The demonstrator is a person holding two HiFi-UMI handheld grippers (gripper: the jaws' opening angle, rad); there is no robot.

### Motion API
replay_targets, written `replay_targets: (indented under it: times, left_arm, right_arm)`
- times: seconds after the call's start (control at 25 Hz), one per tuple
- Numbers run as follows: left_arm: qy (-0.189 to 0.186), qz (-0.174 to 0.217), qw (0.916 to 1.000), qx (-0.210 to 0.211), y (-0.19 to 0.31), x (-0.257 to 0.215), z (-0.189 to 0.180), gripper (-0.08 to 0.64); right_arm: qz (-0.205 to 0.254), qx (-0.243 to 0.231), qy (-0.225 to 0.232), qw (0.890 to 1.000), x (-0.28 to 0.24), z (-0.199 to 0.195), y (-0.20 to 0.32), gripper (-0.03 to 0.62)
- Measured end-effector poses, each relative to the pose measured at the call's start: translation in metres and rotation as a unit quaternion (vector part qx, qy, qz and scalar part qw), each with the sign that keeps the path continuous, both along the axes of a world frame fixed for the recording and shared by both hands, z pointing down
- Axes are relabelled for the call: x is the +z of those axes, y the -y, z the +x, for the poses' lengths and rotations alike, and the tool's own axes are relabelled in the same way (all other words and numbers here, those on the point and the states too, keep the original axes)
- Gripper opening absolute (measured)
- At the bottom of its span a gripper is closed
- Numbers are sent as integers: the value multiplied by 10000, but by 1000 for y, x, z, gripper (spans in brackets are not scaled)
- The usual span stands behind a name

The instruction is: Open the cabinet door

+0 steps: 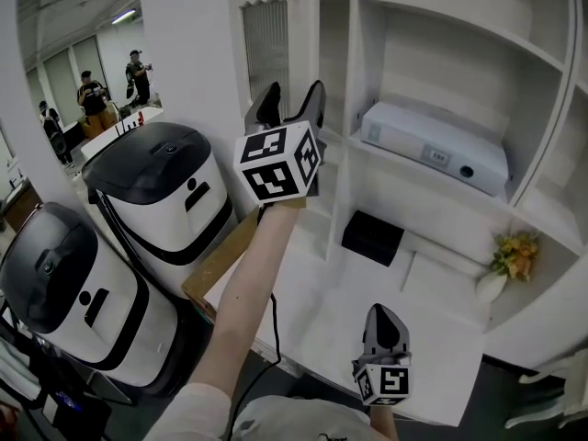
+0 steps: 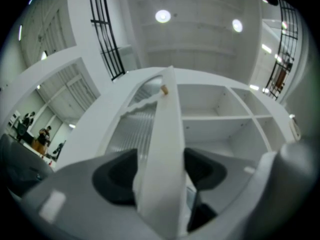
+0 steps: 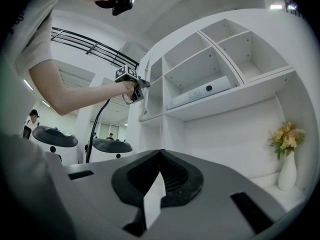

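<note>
Cabinet door [image 1: 268, 49] stands swung out at the far left of the shelves [image 1: 459, 30] — its edge sits between the left gripper's [image 1: 292, 101] spread, unclamped jaws; right gripper [image 1: 382, 312], nearer, is closed on nothing.

1. Round ceiling lights [image 2: 162, 16] are glaring overhead, washing the white shelves [image 1: 432, 72] evenly.
2. Shadows are falling soft and faint.
3. Both gripper views are bending straight lines and darkening at the corners.
4. The cabinet door [image 2: 162, 184] edge nearest the left lens is looking blurred.
</note>
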State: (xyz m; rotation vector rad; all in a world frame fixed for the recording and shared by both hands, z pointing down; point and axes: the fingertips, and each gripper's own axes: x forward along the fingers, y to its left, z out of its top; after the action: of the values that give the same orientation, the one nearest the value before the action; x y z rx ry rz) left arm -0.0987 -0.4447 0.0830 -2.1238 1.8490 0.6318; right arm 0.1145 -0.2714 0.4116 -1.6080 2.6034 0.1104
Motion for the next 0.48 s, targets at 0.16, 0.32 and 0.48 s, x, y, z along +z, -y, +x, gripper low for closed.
replay_targets:
  times: [0.16,0.32,0.48]
  left_arm:
    - [-66,19,10000,28,-9,1,-9,313]
    - [-102,66,9999,24,-18,0,-15,313]
    - [-218,115,9995,216,-26,1,-26,316]
  right_arm:
    - [-46,-39,-24,10000,2,-3,-2,0]
    - [-50,-84,-53,9999,2,-6,-4,0]
    - [-38,-152,-58,9999,2,-14,-5,0]
